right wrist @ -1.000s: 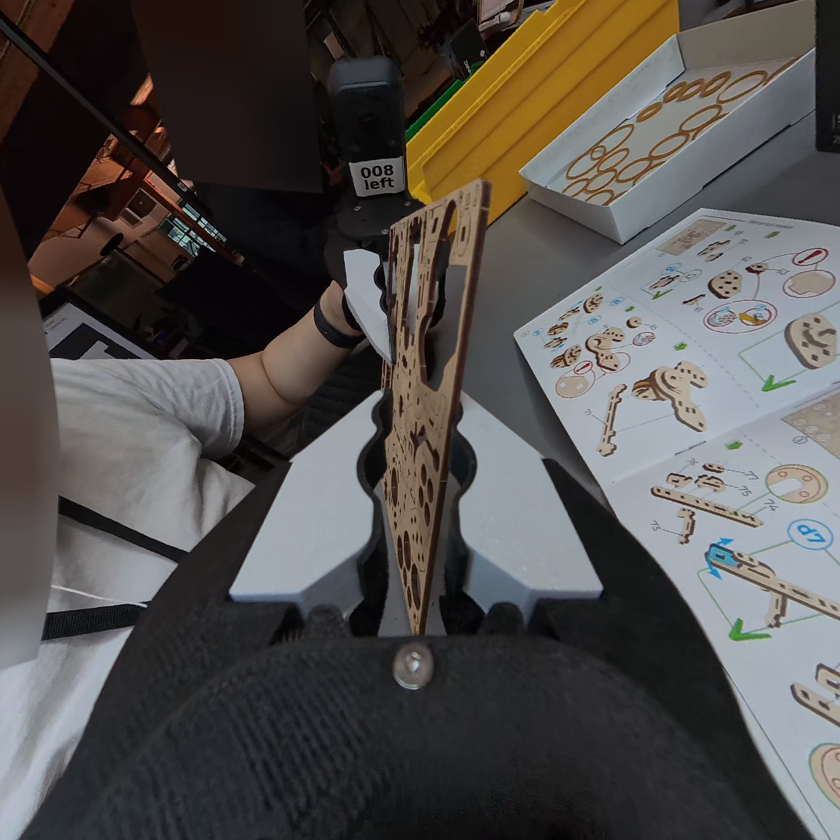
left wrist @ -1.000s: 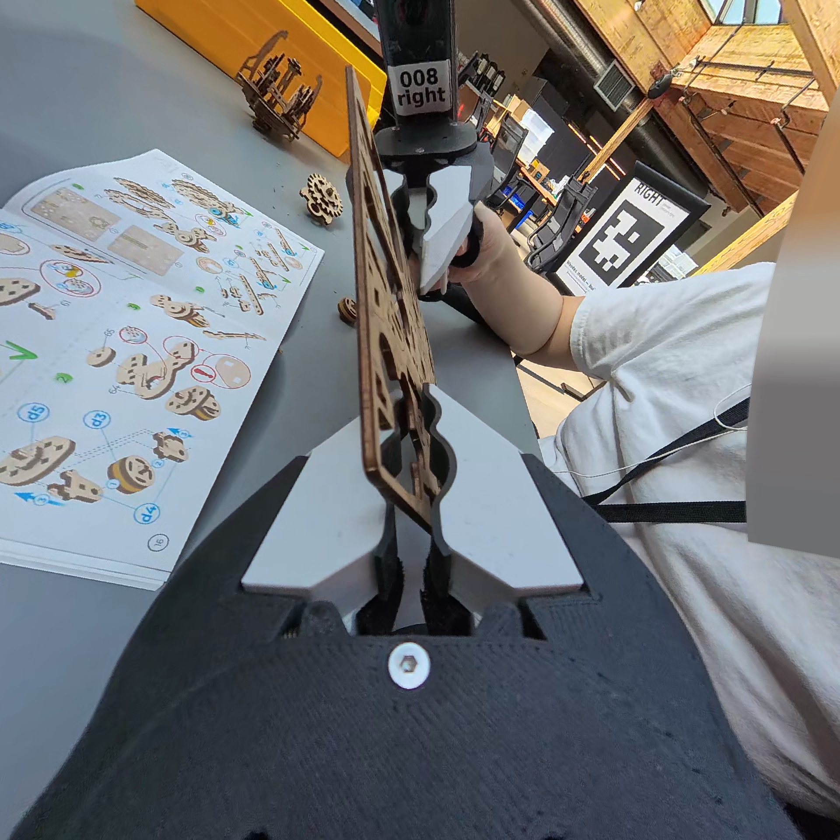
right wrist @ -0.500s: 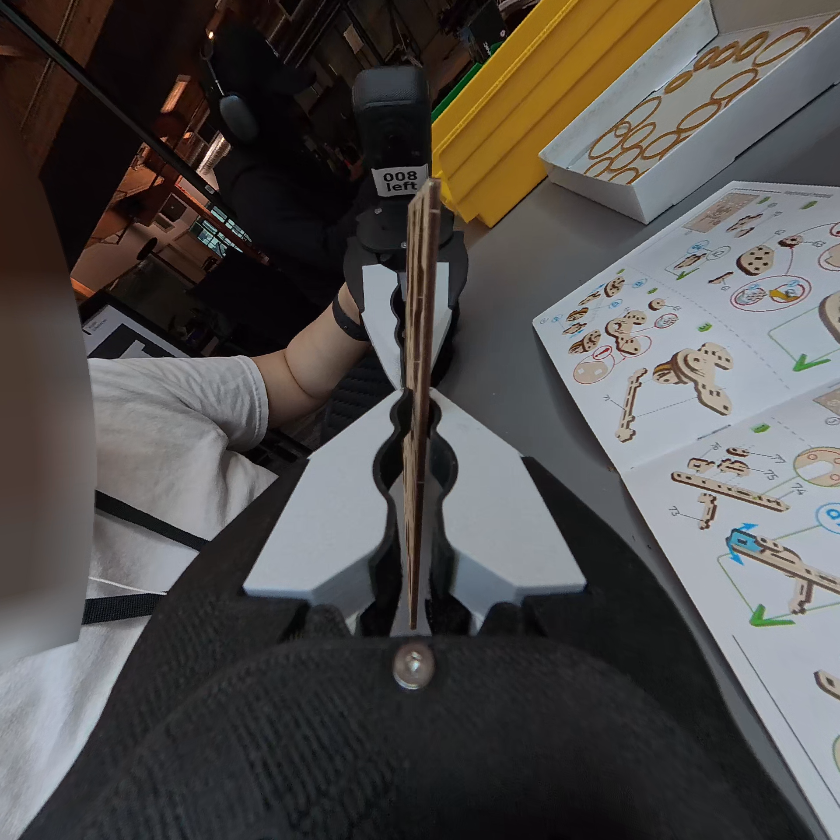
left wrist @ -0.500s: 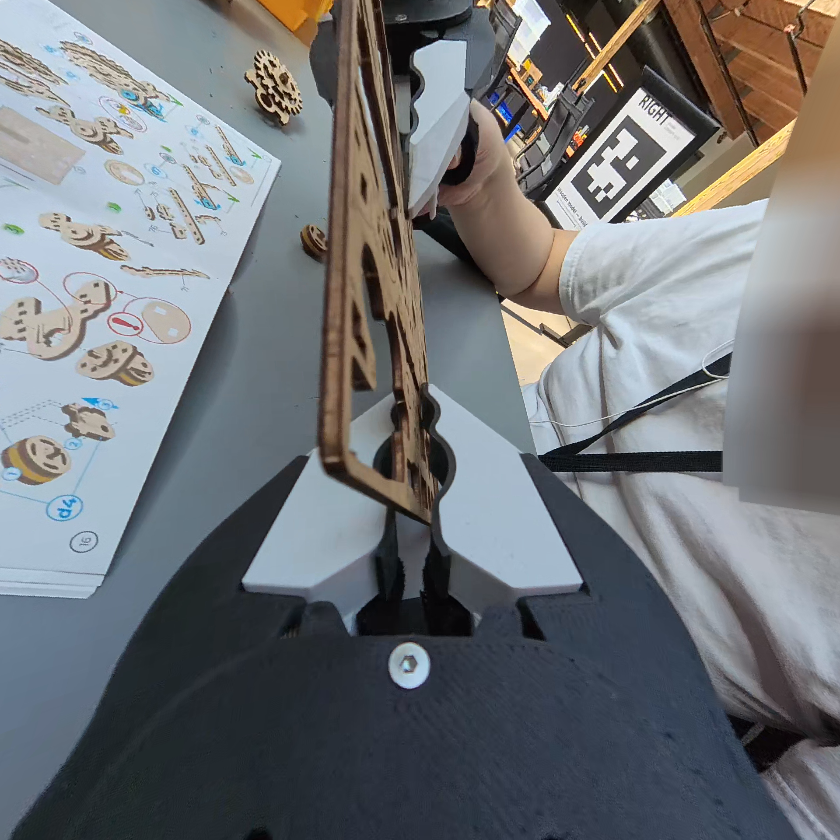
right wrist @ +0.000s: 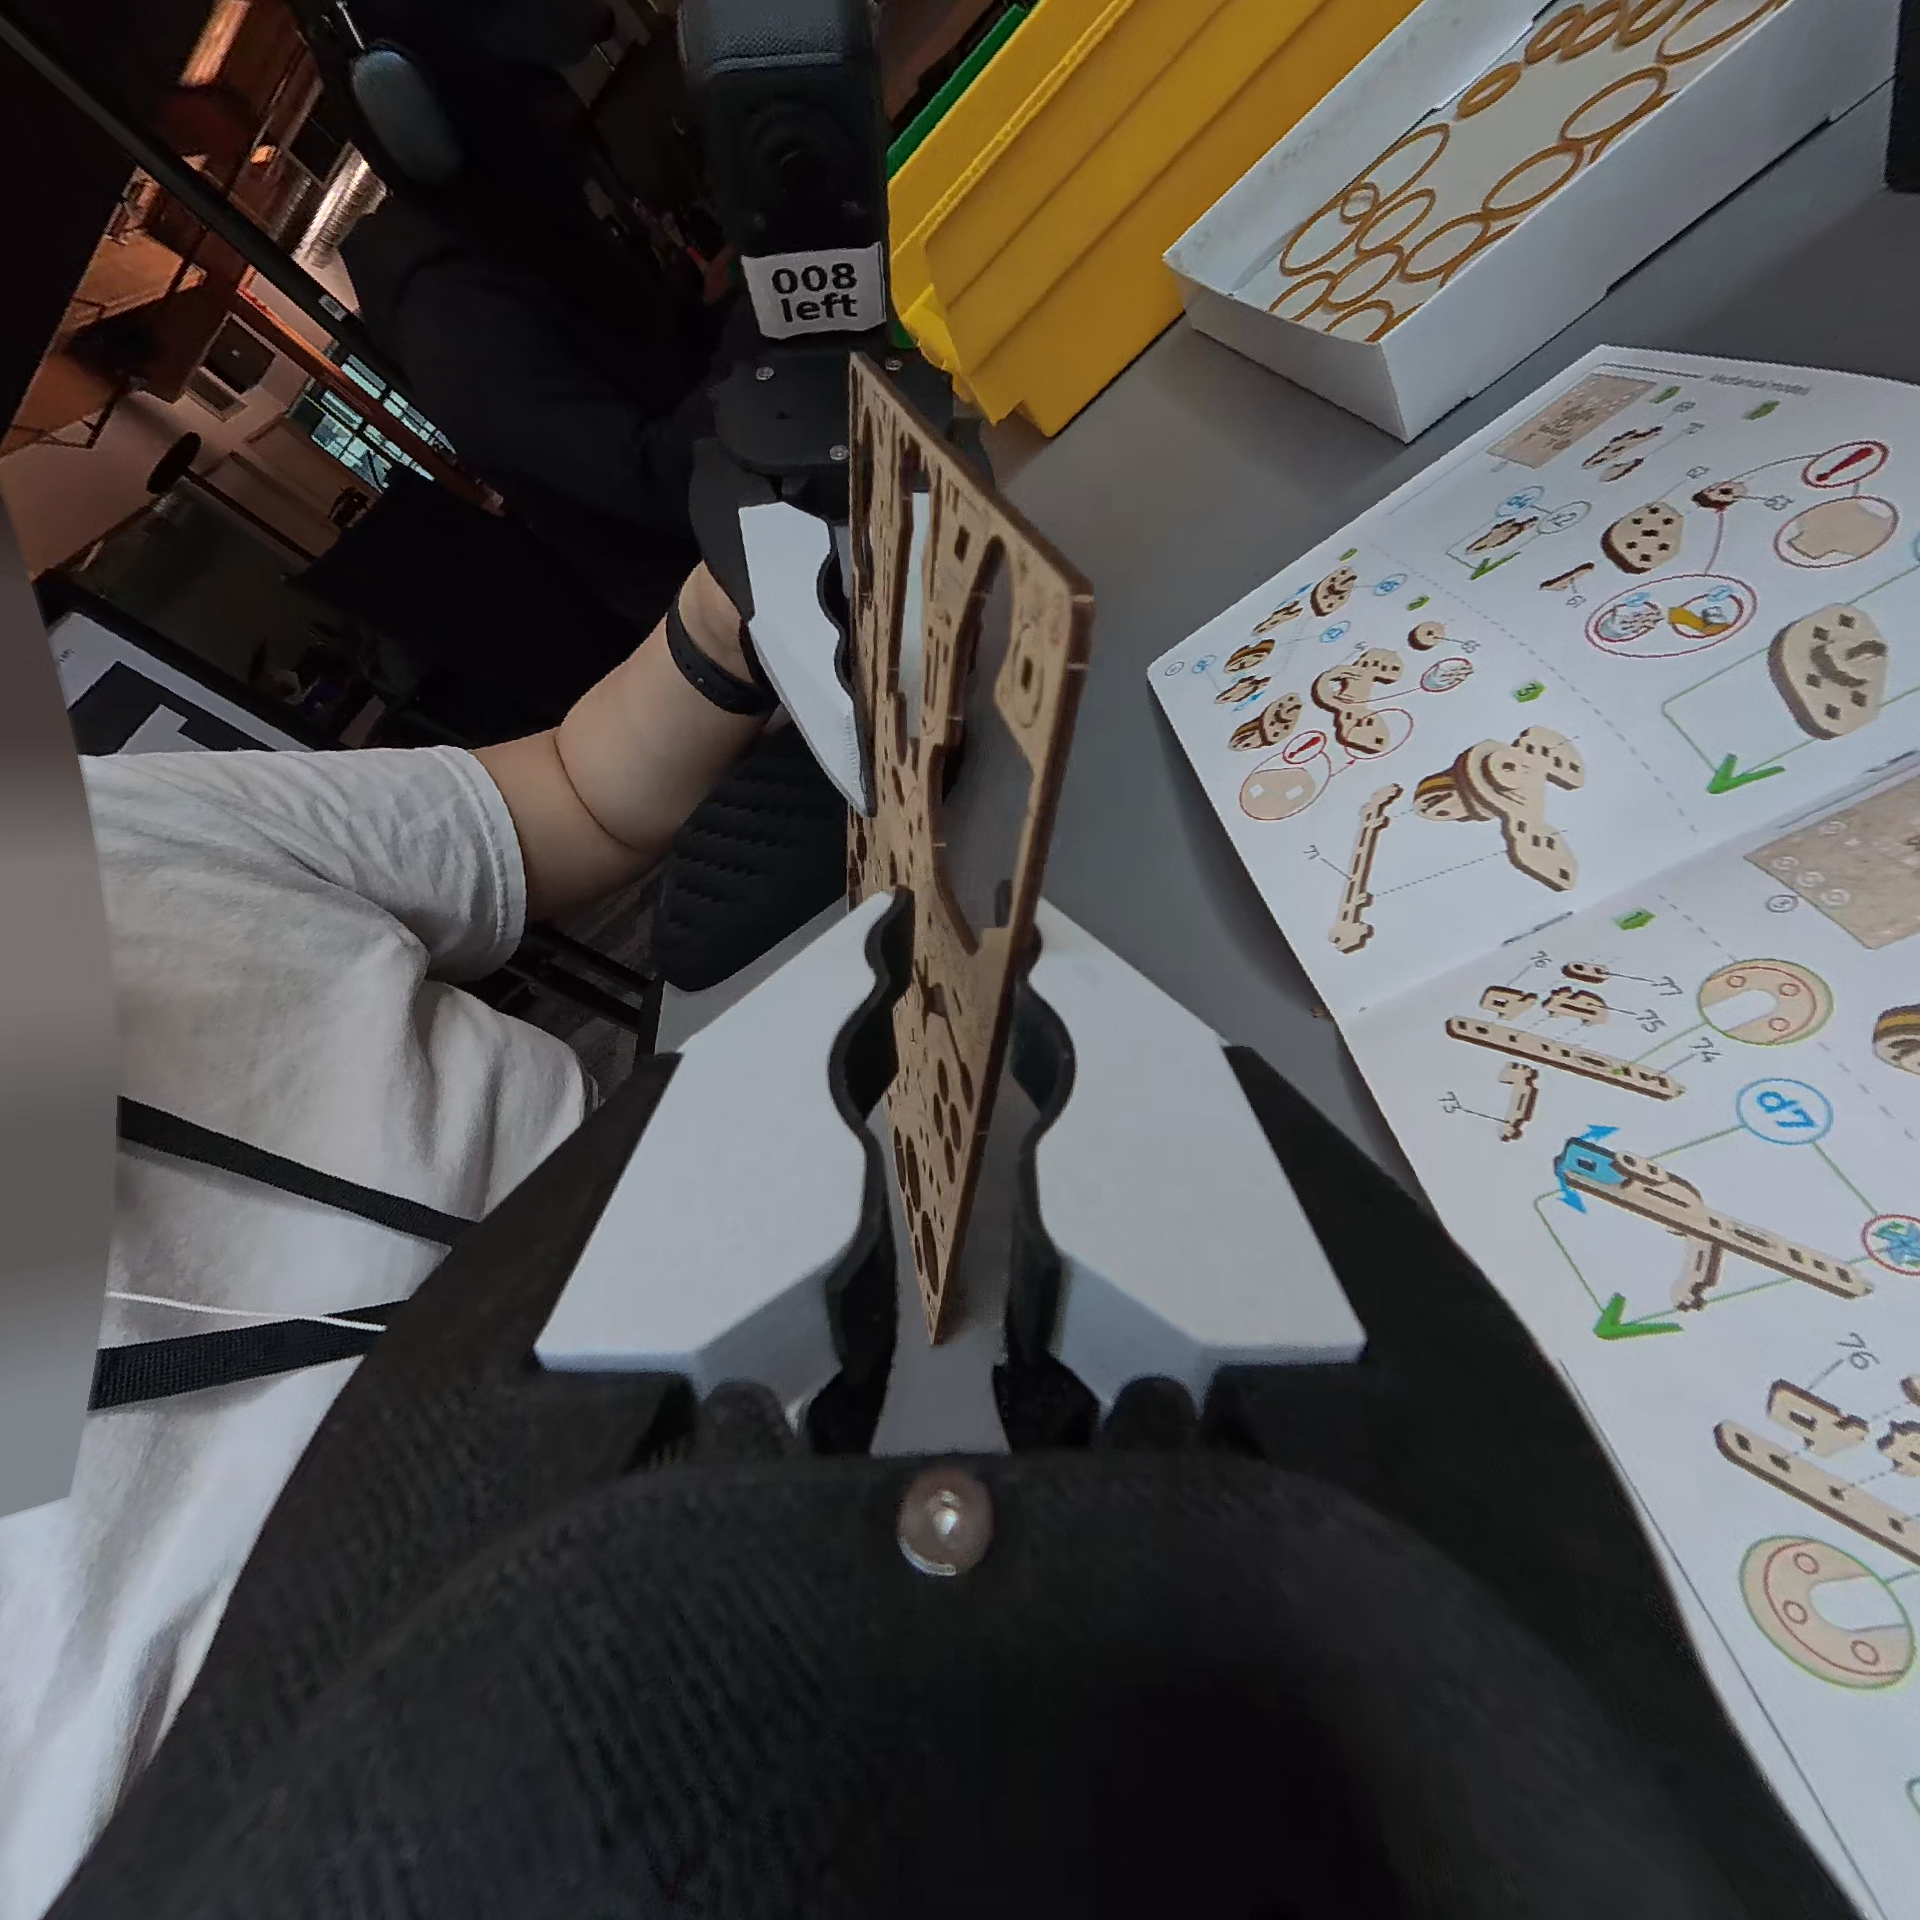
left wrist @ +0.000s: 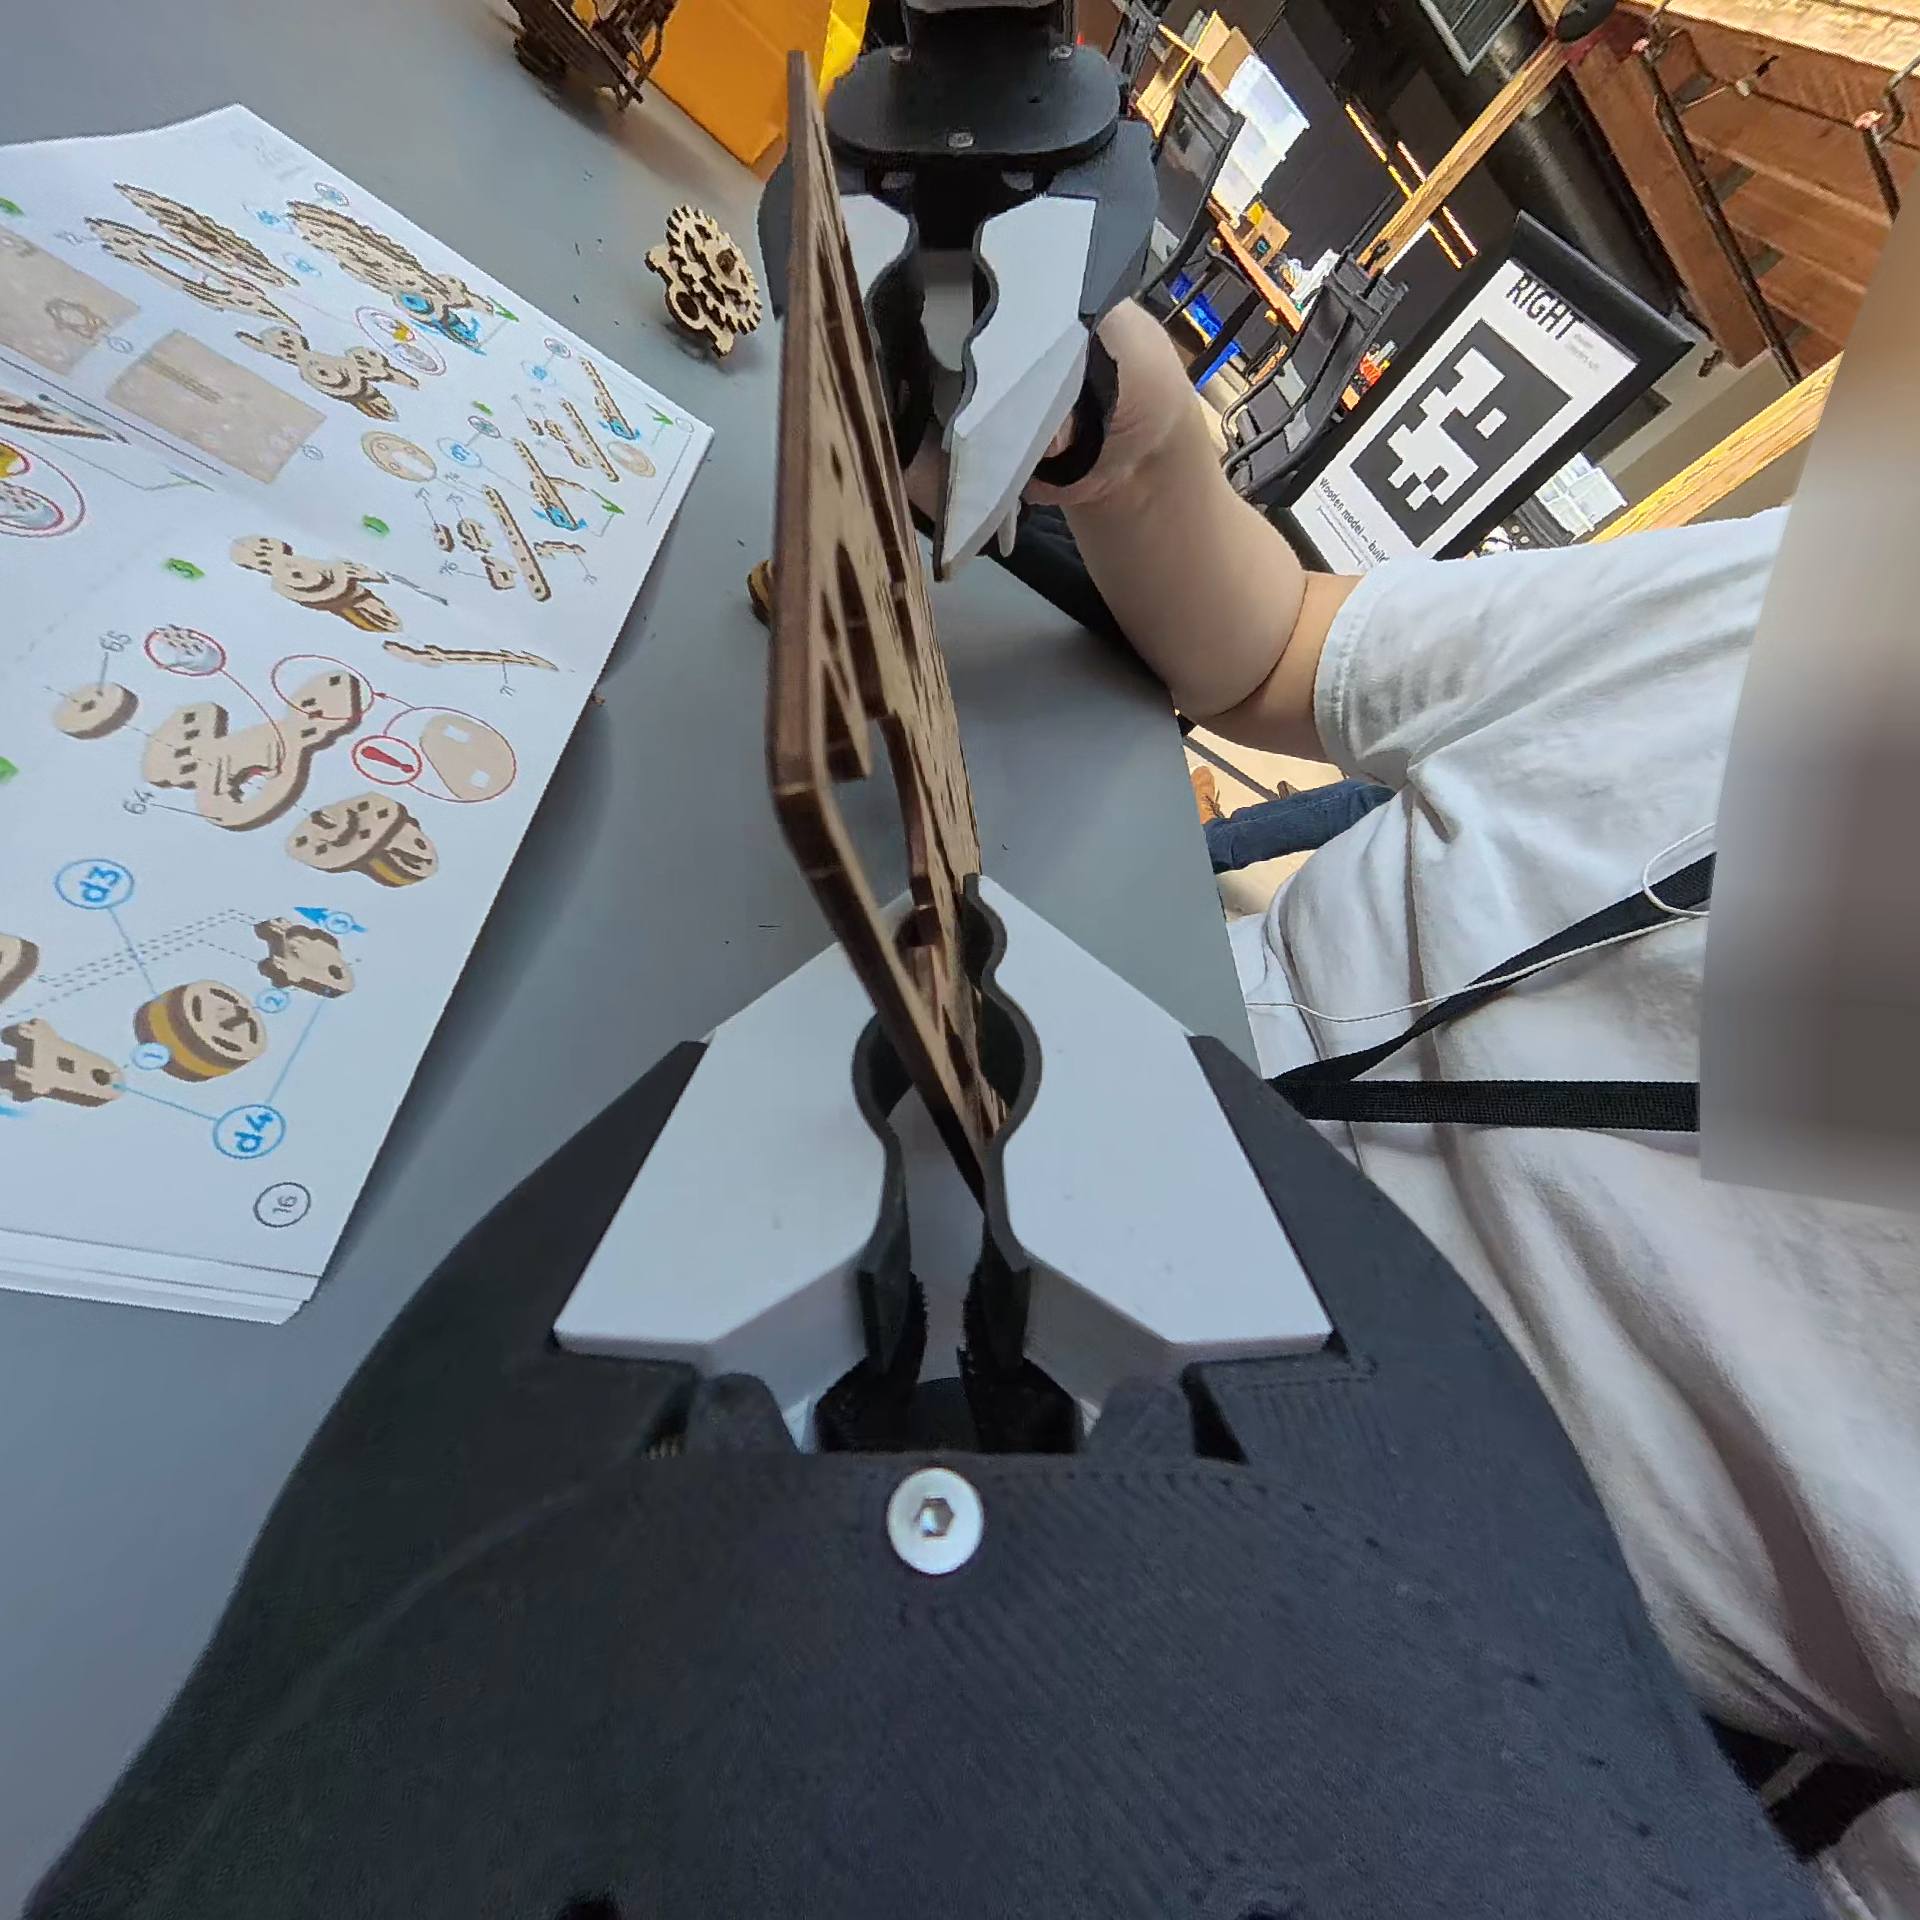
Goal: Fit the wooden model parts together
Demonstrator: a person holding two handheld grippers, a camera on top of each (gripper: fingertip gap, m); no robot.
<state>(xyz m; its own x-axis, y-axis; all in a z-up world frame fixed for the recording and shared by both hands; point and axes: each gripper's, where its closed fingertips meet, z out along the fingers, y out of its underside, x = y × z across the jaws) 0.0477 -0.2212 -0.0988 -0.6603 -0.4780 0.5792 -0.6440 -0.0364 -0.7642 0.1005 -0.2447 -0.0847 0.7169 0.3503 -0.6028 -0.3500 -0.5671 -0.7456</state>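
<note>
A laser-cut wooden sheet (left wrist: 862, 582) with many cut-out parts stands on edge in the air above the grey table's near edge. My left gripper (left wrist: 940, 914) is shut on its near corner, and the sheet slants across the jaws. My right gripper (left wrist: 935, 520) faces it from the far end, with one white finger (left wrist: 1003, 405) showing beside the sheet. In the right wrist view the sheet (right wrist: 966, 665) runs deep between my right gripper (right wrist: 961, 925) fingers, which are closed around it. The left gripper (right wrist: 914, 800) holds the far end.
An open instruction booklet (left wrist: 312, 623) (right wrist: 1558, 831) lies on the table. A wooden gear (left wrist: 707, 275), a small wooden piece (left wrist: 761, 594) and a built wooden model (left wrist: 582, 42) lie beyond. Yellow bins (right wrist: 1091, 177) and a white box of ring cut-outs (right wrist: 1455, 208) stand at the back. The person's white-shirted body (left wrist: 1507, 935) is close. From my right tips it is roughly 25 centimetres to the wooden gear (left wrist: 707, 275); from my left, 30 centimetres.
The sheet has been twisted between the two grippers. Half a second ago it was edge-on in the right wrist view; now its face shows, turned to the right. Both grippers kept their hold.
</note>
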